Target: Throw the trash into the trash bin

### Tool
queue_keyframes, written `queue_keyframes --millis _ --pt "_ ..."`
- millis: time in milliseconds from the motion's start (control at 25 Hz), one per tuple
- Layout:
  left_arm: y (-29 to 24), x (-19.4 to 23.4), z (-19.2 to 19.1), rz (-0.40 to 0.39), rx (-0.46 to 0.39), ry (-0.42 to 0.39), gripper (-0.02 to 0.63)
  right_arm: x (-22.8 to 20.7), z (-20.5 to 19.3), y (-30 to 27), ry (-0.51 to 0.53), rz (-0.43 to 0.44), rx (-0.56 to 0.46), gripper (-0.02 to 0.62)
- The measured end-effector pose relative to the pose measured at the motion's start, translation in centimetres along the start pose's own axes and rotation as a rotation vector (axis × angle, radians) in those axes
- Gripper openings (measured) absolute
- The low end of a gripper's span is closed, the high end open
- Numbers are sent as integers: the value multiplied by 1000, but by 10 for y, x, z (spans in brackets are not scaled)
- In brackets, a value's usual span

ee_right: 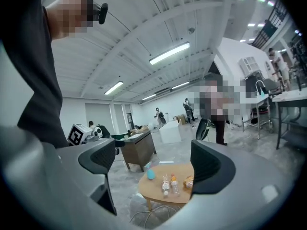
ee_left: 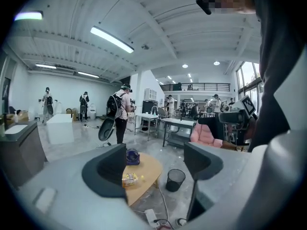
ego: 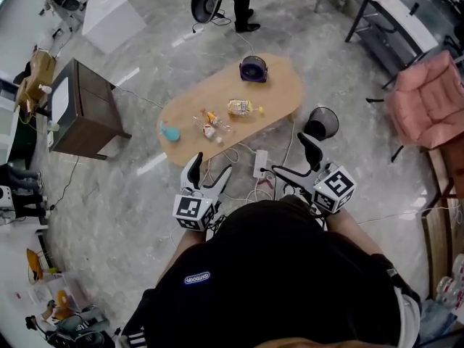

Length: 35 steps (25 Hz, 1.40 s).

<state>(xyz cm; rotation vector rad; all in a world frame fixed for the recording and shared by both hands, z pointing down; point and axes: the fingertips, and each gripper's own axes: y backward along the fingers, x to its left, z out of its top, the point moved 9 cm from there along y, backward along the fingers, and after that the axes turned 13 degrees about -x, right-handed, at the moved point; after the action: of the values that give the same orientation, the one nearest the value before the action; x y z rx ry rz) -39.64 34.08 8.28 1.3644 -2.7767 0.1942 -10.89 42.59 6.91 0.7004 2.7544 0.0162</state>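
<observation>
**Wood table loaded, nothing binned: task at the start**

Wood-top table [ego: 283, 85] carries all the trash: yellow snack bag [ego: 240, 107], two small bottles [ego: 211, 126], teal item [ego: 170, 131]. Purple fan [ego: 254, 69] sits at the far end, probably not trash. Black mesh trash bin [ego: 321, 123] stands on the floor just beside the table's right end; can't see what's inside.

Left tool [ego: 210, 171]: jaws wide apart, nothing between them. Right tool [ego: 296, 164]: same, gaping and empty. Both are held near the person's body, short of the table, aimed at it.

Judgement: nothing gripped, nothing visibly binned. Left to do: close in, grab each piece, carry it to the bin, drop it. Snack bag lies nearest the bin, so it's the likely first pick.
</observation>
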Motion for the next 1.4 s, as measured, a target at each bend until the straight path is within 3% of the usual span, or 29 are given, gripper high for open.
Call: queue_keyframes --millis 200,560,920,1400 --pt "-66 -46 10 -67 14 -32 377 -61 17 33 -53 -43 -24 503" --pt "-129 -96 23 -47 53 -66 374 -137 42 91 -69 -77 -78 497" --pt "-145 -112 28 -40 74 -106 373 -145 37 112 -78 -71 -91 494" --pt "-155 -88 20 -27 104 -63 373 -155 37 89 -88 -84 -52 492"
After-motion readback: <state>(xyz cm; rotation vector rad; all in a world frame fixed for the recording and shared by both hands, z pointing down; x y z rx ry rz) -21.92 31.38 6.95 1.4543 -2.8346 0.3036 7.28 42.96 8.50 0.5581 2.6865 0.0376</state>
